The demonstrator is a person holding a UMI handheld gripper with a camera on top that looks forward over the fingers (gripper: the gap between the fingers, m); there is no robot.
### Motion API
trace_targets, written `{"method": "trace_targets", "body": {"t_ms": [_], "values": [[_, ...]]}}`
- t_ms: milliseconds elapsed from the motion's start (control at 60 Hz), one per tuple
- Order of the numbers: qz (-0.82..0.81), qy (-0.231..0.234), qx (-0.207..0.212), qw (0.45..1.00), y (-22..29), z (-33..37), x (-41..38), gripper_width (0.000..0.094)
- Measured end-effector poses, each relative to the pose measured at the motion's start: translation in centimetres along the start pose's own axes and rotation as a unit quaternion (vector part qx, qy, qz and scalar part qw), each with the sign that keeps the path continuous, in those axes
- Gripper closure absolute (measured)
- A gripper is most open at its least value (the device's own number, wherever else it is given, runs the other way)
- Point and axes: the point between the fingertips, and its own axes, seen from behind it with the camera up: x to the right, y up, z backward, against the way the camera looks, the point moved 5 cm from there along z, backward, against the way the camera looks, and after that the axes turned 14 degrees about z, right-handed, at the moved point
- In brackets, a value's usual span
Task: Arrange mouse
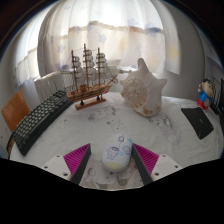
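the mouse [116, 154] is seen between the spread tongs [112, 160], apparently resting on the surface [100, 125] with no firm pinch evident. if lifted loosely, its rounded shell could slip toward the keyboard [38, 120].

We see a pale tabletop [95, 130] filling the middle of the frame. At left a black keyboard [38, 122] lies on it at a slant. Above centre a wooden model ship [86, 78] stands on it, with a large pale conch shell [143, 89] to its right. A flat dark object [198, 122] lies at right. A white mouse [116, 155] rests at lower centre.
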Motion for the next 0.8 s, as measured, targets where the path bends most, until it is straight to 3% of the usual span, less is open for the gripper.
{"method": "trace_targets", "body": {"t_ms": [133,233,317,350,500,633,800], "values": [[0.001,0.005,-0.002,1.000,0.5,-1.0,0.0,0.0075],[0.000,0.001,-0.001,1.000,0.8,-1.3,0.1,0.0125],[-0.001,-0.002,0.000,1.000,0.8,-1.4,0.3,0.0318],[0.001,-0.010,-0.002,1.000,0.7,-1.5,0.7,0.0469],[-0.002,0.001,-0.002,1.000,1.6,-0.9,1.0,0.0514],[0.000,0.023,0.015,1.000,5.4,2.5,3.5,0.0520],[-0.007,0.014,0.063,0.998,12.4,7.9,13.9,0.0521]]}}
